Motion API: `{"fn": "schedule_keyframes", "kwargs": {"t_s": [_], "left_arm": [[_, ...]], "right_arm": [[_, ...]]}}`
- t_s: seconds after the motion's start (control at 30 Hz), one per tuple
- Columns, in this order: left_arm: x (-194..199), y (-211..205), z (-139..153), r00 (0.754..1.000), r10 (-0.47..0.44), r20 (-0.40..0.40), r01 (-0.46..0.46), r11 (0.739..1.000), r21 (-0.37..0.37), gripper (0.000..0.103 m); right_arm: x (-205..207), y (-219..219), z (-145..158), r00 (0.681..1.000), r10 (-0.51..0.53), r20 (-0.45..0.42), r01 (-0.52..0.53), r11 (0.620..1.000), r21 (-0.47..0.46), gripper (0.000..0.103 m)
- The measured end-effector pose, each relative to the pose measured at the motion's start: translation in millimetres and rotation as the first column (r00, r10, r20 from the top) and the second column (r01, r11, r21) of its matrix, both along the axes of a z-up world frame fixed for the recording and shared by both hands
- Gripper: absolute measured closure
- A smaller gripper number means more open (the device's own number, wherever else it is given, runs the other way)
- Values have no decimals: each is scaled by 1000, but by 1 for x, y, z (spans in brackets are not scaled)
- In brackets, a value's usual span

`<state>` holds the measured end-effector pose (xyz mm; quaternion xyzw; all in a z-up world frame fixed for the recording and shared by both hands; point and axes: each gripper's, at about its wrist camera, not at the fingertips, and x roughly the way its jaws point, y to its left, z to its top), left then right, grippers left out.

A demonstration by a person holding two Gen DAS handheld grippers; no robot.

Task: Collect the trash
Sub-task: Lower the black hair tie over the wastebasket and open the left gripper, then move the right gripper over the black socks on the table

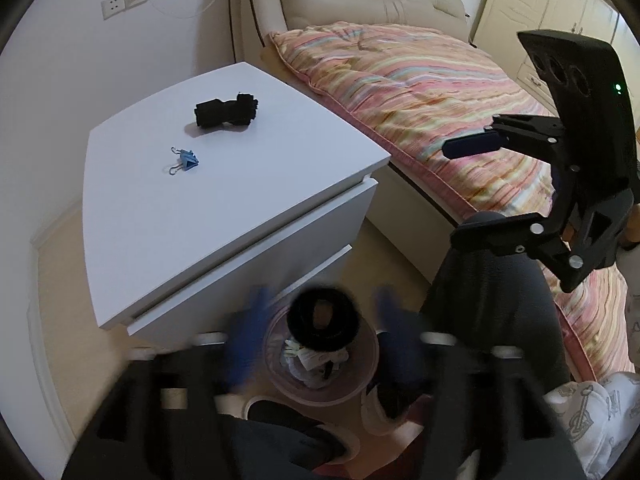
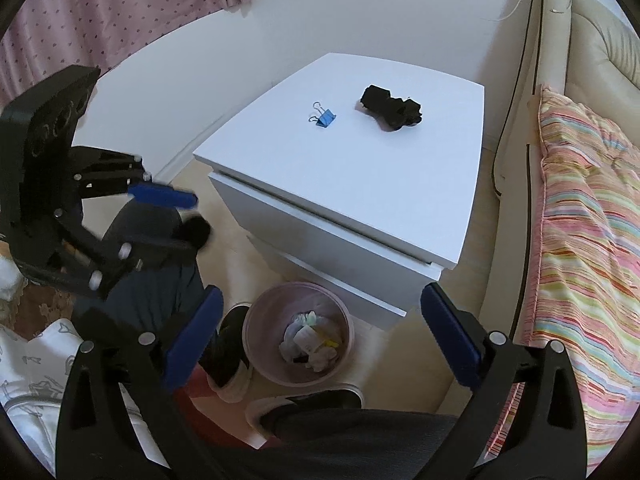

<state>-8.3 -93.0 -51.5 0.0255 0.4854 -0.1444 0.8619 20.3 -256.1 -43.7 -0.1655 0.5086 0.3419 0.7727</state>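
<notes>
Both wrist views look steeply down from above, one from either side, sharing the white worktop [image 1: 224, 184], the pink bin [image 2: 298, 336] below and the bed [image 2: 580, 220].

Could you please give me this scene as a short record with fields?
left gripper: open, not touching the black ring between its sides
black ring: blurred, appears to be in the air over the bin
right gripper: open, empty
bin: pink, on the floor by the nightstand, holds crumpled paper
nightstand top: blue binder clip and black bundle, apart
</notes>
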Motion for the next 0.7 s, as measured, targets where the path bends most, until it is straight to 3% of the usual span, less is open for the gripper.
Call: {"fn": "schedule_keyframes", "kwargs": {"t_s": [0.3,0.7], "left_arm": [[4,13,-8,998,63,-3,-63,998,9,8],[8,32,-12,990,139,-14,-139,990,5,8]], "right_arm": [[1,-1,-6,1000,-4,-13,4,1000,9,6],[6,7,-7,1000,-2,-18,2,999,36,6]]}}
